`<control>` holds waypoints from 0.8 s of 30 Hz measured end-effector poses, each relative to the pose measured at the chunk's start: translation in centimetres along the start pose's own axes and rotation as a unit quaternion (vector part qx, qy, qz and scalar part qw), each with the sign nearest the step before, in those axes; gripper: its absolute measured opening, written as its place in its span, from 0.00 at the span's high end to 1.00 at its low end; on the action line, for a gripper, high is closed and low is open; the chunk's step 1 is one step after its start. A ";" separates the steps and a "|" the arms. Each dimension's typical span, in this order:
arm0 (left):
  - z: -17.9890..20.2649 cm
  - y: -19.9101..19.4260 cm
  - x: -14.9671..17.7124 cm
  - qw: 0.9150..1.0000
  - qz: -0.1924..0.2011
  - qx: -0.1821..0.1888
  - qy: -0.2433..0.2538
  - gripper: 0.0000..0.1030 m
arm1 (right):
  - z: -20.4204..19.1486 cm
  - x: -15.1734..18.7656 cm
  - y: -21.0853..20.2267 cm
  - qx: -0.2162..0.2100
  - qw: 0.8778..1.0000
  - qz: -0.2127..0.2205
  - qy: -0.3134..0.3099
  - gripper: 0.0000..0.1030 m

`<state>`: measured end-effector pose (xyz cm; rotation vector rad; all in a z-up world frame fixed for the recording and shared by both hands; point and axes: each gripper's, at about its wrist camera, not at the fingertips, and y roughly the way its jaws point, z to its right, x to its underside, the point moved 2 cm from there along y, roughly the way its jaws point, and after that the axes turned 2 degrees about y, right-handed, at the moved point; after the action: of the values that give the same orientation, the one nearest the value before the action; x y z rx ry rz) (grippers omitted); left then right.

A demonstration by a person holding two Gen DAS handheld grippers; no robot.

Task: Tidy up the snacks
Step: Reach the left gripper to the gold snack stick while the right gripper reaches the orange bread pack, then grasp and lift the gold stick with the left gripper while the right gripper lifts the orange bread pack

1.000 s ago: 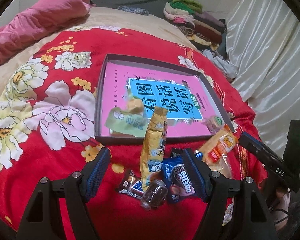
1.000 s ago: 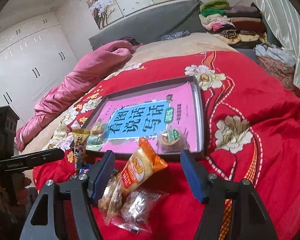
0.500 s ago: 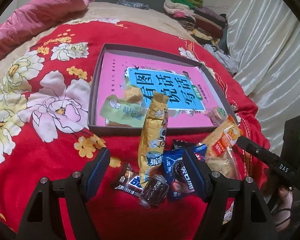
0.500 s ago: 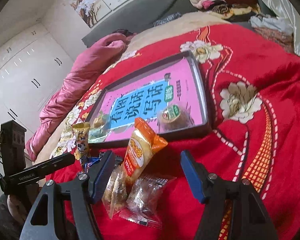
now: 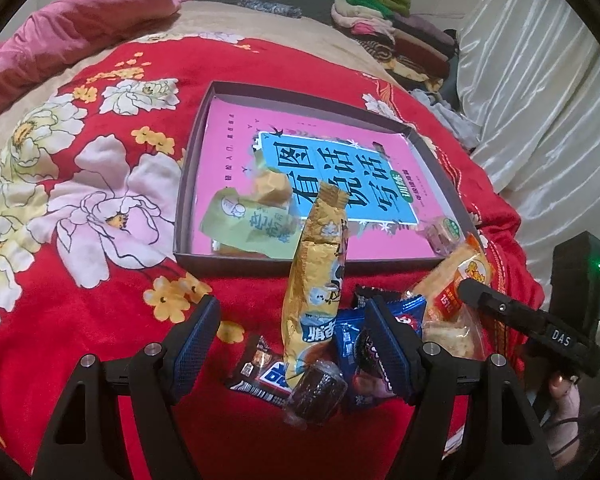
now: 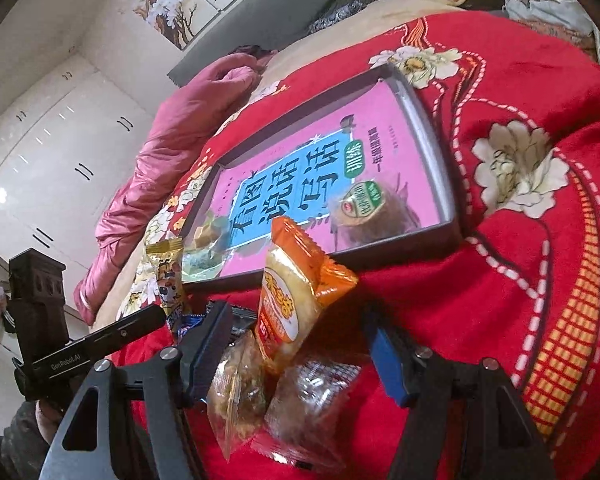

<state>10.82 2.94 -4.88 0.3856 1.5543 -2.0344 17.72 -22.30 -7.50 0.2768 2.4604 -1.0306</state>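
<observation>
Left wrist view: a red floral blanket (image 5: 112, 184) fills most of the frame, and on it, centre and slightly right, lies a shallow grey tray (image 5: 188, 184) lined with a pink book cover. A green-yellow packet (image 5: 246, 224) and a small round cake (image 5: 444, 232) already sit along the tray's lower edge. Below the tray, in the lower middle, the loose snacks are heaped: a long yellow packet (image 5: 316, 280) leaning over the tray's edge, a blue cookie packet (image 5: 352, 336) and a dark wrapped sweet (image 5: 320, 390). The left gripper (image 5: 296, 344) stands with jaws wide around this heap, holding nothing.

In the right wrist view, the right gripper (image 6: 296, 348) is likewise wide open and empty, framing an orange packet (image 6: 296, 292) and two clear-wrapped cakes (image 6: 236, 388) at lower centre.

These packets look light, soft, slippery and easily crushed; pinching the crimped end seam seems safest.
</observation>
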 end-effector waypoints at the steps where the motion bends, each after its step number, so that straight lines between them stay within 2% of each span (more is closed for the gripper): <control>1: 0.0 0.1 0.0 1.000 0.000 0.001 -0.001 0.26 | 0.0 0.0 0.2 -0.003 1.000 -0.002 0.000 0.39; 11: 0.0 1.2 -0.3 1.000 -0.009 0.021 -0.009 0.38 | -1.1 -0.2 2.0 -0.013 0.999 -0.015 -0.030 0.48; 19: 0.0 2.1 -0.6 1.000 -0.014 0.021 -0.014 0.43 | -1.0 -0.6 1.7 -0.006 0.999 -0.006 -0.034 0.64; 21: 0.1 2.3 -0.7 1.000 -0.014 0.020 -0.014 0.46 | -1.3 -0.7 1.5 0.005 0.999 -0.003 -0.044 0.68; 24: 0.2 2.9 -0.8 1.000 -0.019 0.014 -0.014 0.57 | -2.0 -0.9 1.1 0.005 0.998 0.008 -0.067 0.72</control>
<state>13.12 2.43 -6.69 0.3393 1.5283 -2.0846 18.19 -20.06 -6.53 0.2233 2.3307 -1.0214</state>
